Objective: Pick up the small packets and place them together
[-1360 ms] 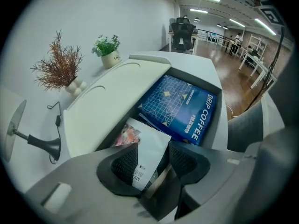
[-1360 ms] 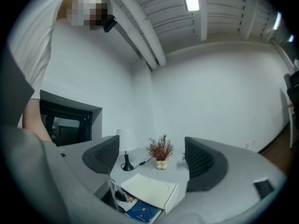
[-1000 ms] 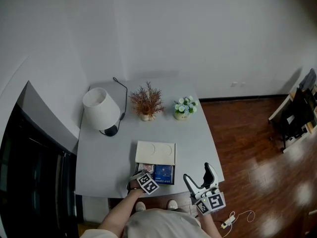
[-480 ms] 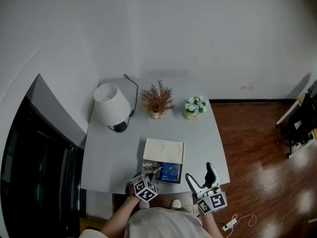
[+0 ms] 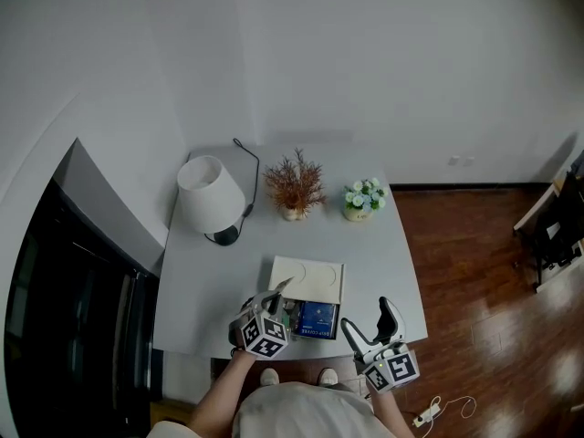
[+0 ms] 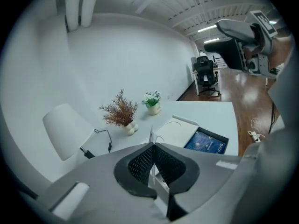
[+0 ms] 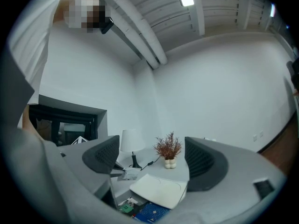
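An open dark box (image 5: pixel 297 330) lies near the table's front edge, its white lid (image 5: pixel 307 278) slid toward the back. A blue packet (image 5: pixel 317 318) lies in the box, also seen as the blue packet (image 6: pixel 205 143) in the left gripper view. My left gripper (image 5: pixel 274 301) hovers over the box's left end, shut on a thin white packet (image 6: pixel 151 136) seen edge-on between the jaws. My right gripper (image 5: pixel 365 316) stands open to the right of the box, nothing between its fingers. Its view shows the lid (image 7: pixel 159 188) and a small green packet (image 7: pixel 125 208) in the box.
At the back of the grey table (image 5: pixel 196 299) stand a white lamp (image 5: pixel 210 194) with a black cord, a dried plant (image 5: pixel 294 185) and a small flower pot (image 5: pixel 363 199). A dark cabinet (image 5: pixel 73 290) is left of the table; wooden floor (image 5: pixel 474 272) is on the right.
My left gripper has come up from the box's left end with the thin packet between its jaws. The right gripper has hardly moved. The head view has shifted slightly.
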Demonstrator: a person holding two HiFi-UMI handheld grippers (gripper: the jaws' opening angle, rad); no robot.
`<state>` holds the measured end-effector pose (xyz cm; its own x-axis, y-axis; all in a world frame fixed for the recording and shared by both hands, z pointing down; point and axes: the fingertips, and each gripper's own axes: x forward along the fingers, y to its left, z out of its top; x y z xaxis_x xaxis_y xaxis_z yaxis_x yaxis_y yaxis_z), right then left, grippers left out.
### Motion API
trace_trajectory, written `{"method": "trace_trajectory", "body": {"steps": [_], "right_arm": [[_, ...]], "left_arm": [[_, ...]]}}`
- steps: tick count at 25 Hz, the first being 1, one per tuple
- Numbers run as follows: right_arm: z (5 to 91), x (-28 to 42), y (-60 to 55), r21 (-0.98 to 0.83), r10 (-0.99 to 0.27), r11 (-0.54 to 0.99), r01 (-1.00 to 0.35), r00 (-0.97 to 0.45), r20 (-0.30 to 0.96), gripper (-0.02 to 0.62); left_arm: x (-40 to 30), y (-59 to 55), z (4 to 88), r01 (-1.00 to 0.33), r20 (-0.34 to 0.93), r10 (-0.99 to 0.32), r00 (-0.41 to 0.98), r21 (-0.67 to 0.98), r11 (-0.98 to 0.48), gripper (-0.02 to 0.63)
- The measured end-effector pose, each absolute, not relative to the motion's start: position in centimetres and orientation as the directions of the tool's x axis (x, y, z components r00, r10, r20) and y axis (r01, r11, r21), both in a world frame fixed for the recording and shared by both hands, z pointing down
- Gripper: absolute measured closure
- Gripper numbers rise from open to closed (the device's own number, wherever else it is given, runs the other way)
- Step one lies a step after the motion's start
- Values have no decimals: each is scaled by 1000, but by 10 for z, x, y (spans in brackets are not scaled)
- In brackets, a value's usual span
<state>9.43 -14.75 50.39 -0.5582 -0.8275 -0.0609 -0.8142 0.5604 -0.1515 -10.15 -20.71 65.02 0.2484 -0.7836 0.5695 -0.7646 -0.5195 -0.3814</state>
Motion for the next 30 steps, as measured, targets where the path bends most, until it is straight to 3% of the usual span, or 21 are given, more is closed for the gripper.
{"method": "trace_trajectory", "body": {"steps": [8,15,19,21,23,25,28,30], "right_arm": [[502,121,-150,-160,-861,507,-847,-504,-65,161],[501,134,-151,-156,-878,478,-864,-475,-60,161],[500,135,-152,-154,-878,478,-865,-475,-58,162],[501,133,-153,-154,-875,484,-861,-481,-56,161],[501,130,-153,-155,-871,491,-857,-489,-56,161],[501,127,-153,-157,-866,499,-852,-496,-58,162],[503,122,-153,-163,-859,510,-844,-508,-58,161],[504,117,-155,-168,-854,519,-838,-517,-57,162]], "left_arm": [[-91,-263,706,-630,674,-728,122,-515,-582,595],[-65,-252,741,-601,789,-599,137,-415,-683,572],[-58,-248,747,-636,812,-555,184,-332,-697,506],[-57,-247,748,-656,819,-536,205,-292,-696,440],[-57,-244,745,-671,819,-529,221,-266,-692,436],[-56,-242,738,-698,806,-535,251,-232,-677,369],[-51,-243,707,-778,712,-602,363,-124,-616,238],[-51,-248,666,-827,562,-692,452,-26,-562,236]]}}
